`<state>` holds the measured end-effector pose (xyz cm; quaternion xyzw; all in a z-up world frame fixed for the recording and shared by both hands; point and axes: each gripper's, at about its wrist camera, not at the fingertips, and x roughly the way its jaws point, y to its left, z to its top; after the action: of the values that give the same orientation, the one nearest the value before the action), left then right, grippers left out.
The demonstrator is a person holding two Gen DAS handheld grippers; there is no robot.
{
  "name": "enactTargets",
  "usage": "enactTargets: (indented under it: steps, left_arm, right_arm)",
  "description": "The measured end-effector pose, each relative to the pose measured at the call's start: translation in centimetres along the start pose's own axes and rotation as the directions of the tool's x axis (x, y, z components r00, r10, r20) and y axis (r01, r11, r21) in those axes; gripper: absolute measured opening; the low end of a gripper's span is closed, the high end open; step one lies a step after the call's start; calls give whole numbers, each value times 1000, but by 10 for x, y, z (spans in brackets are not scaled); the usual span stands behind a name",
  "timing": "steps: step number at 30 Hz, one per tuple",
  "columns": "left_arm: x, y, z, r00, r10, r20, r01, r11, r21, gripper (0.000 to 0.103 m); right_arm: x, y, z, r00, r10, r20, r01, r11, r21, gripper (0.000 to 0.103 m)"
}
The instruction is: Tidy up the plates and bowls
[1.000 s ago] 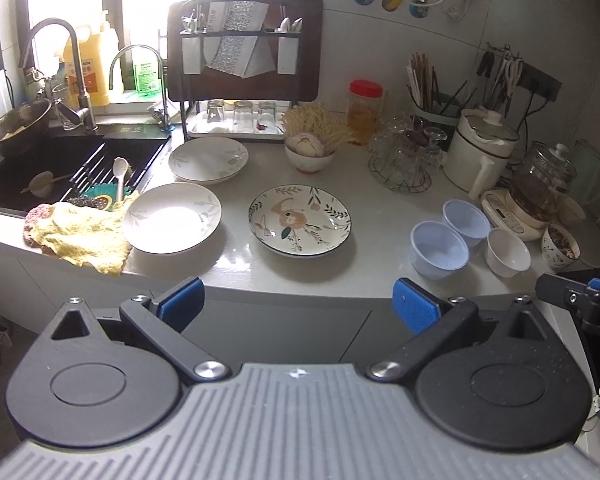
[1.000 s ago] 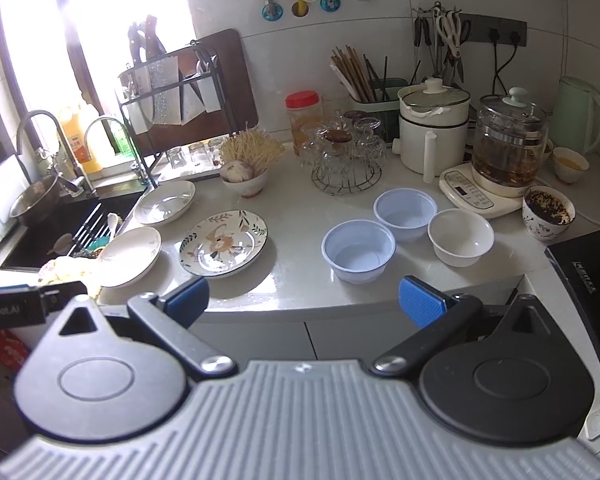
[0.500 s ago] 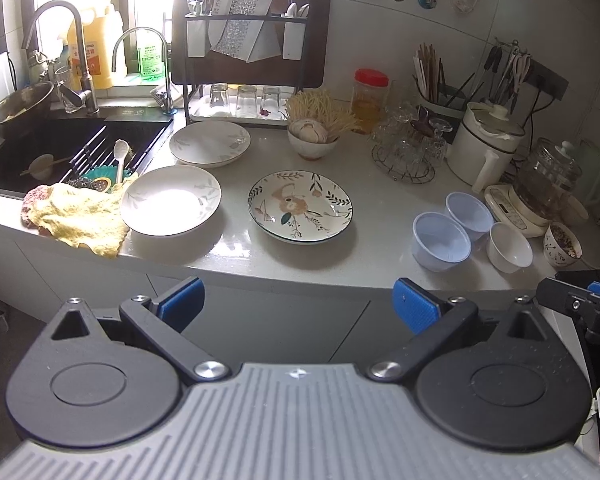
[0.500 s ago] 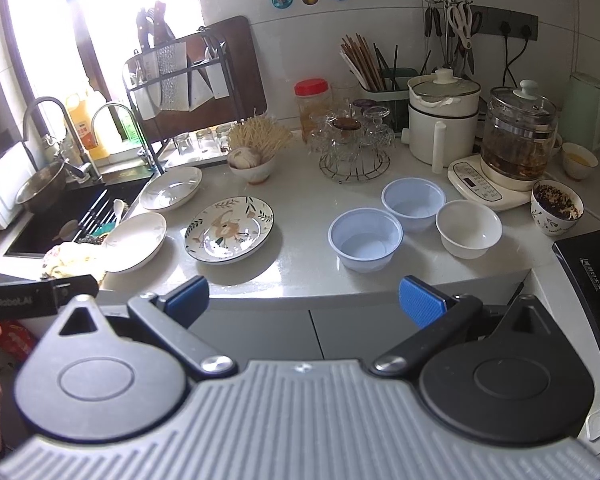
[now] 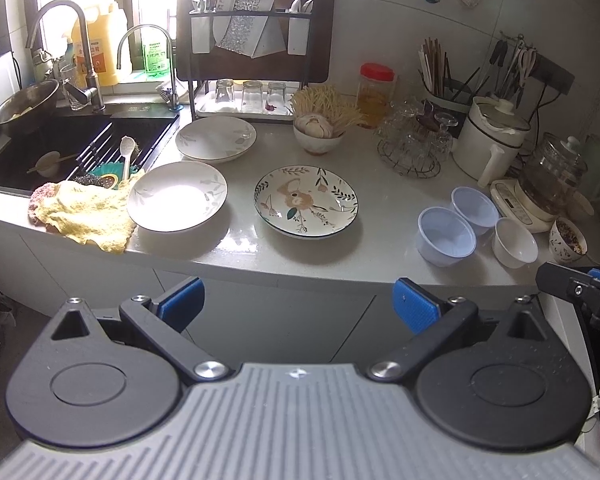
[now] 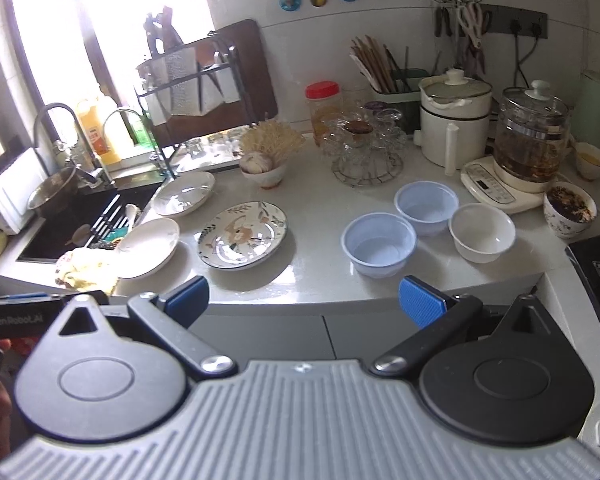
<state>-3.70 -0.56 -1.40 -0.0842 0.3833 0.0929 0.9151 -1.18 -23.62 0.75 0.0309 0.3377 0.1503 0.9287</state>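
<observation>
Both our grippers sit spread wide and empty, below the counter edge. Left gripper (image 5: 298, 300) has the floral plate (image 5: 306, 201) dead centre above it; right gripper (image 6: 304, 298) has the blue bowl (image 6: 378, 243) just up-right, so we'd split plates left, bowls right.

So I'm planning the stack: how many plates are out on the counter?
3. A floral plate sits mid-counter, a white plate left of it touching the yellow cloth, and another white plate behind, near the rack. None seem hidden.
</observation>
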Motion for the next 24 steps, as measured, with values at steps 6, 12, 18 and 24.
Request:
enactTargets:
  steps: [6, 12, 18, 24]
  left_arm:
    - [4, -3, 2, 1000, -16, -8, 16, 1000, 6, 102]
    - [6, 3, 8, 1000, -19, 3, 19, 1000, 20, 102]
    - [22, 21, 21, 999, -38, 1, 38, 999, 17, 102]
    - [45, 58, 47, 999, -50, -3, 50, 999, -3, 102]
  right_arm:
    - [1, 1, 2, 1000, 7, 4, -7, 1000, -1, 103]
    - [6, 7, 5, 1000, 21, 11, -21, 1000, 1, 103]
    - [23, 18, 12, 1000, 13, 28, -14, 999, 39, 103]
    - [54, 43, 23, 999, 47, 8, -47, 996, 70, 103]
